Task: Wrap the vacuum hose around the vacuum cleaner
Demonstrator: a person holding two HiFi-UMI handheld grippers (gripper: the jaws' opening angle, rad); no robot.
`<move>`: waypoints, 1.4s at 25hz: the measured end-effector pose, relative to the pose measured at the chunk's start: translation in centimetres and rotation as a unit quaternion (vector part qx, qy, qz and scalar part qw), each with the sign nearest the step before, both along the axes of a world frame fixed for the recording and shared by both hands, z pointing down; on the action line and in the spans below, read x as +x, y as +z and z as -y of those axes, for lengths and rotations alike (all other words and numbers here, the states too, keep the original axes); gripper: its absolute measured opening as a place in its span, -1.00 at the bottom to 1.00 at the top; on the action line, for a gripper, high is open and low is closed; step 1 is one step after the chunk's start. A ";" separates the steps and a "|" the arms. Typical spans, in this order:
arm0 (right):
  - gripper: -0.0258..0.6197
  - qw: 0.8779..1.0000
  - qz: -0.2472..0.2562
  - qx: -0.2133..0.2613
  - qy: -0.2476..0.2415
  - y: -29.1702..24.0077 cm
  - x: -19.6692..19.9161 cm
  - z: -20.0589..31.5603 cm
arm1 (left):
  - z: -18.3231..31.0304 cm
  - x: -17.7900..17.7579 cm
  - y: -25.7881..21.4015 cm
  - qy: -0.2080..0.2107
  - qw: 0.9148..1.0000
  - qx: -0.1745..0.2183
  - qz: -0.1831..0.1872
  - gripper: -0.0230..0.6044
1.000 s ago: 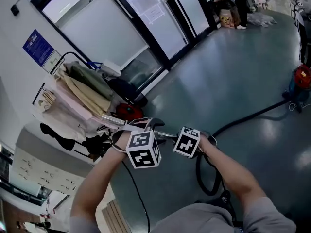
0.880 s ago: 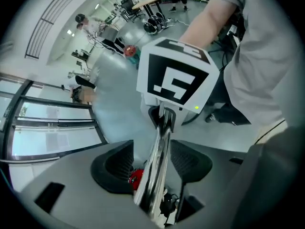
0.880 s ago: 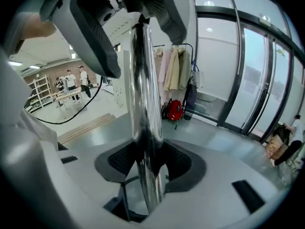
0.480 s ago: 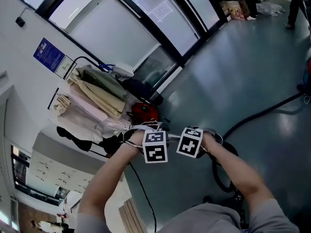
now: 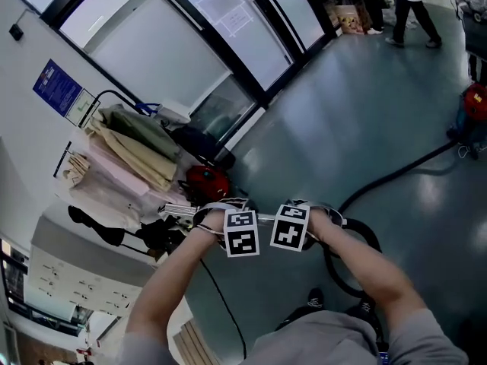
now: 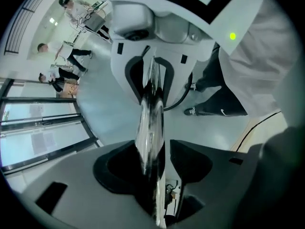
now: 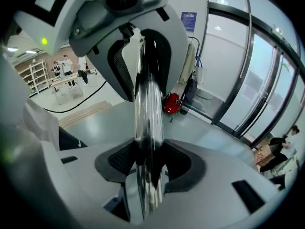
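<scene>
Right tool (image 7: 150,165) clamped on chrome wand (image 7: 148,104). Left tool (image 6: 159,163) straddles it, jaws apart, gap at one pad. Hose (image 5: 396,173) trails across floor (image 5: 342,112).

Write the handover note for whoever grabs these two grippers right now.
Left gripper: jaws sit around the metal tube, but a gap shows at one pad, so it is open, not clamped.
Right gripper: shut on the same tube.
Things: the black hose loops beside the right gripper, then runs across the floor to the red vacuum cleaner at the head view's right edge.
Done: tube is off the floor; no hose is wrapped.
Left: probably carry tube and hose over to the cleaner, then wind the hose around it.
</scene>
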State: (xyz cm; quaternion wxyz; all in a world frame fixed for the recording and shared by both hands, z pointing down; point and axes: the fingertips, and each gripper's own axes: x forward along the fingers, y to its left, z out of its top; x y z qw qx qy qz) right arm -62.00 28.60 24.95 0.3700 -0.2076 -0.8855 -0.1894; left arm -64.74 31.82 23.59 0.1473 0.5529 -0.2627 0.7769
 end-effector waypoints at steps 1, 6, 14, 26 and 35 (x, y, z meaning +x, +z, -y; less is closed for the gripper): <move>-0.38 1.000 -0.008 0.008 0.001 0.3 -0.2 0.1 | 0.0 -0.4 0.6 0.005 1.000 0.000 -0.007 -0.19; -0.39 0.998 -0.045 0.036 0.022 2.6 -1.0 0.3 | 0.7 -2.1 3.7 0.026 0.998 0.026 -0.048 -0.40; -0.39 0.991 -0.103 0.054 0.070 6.9 -3.0 1.2 | 2.1 -4.3 8.9 0.081 0.987 0.058 -0.124 -0.42; -0.31 0.966 -0.106 0.117 0.202 7.9 2.2 5.7 | 4.8 -5.6 14.4 0.132 0.970 0.094 -0.179 -0.42; -0.31 0.900 -0.050 -0.072 0.426 8.6 11.9 8.1 | 7.0 -4.2 18.4 0.054 0.966 0.114 -0.226 -0.42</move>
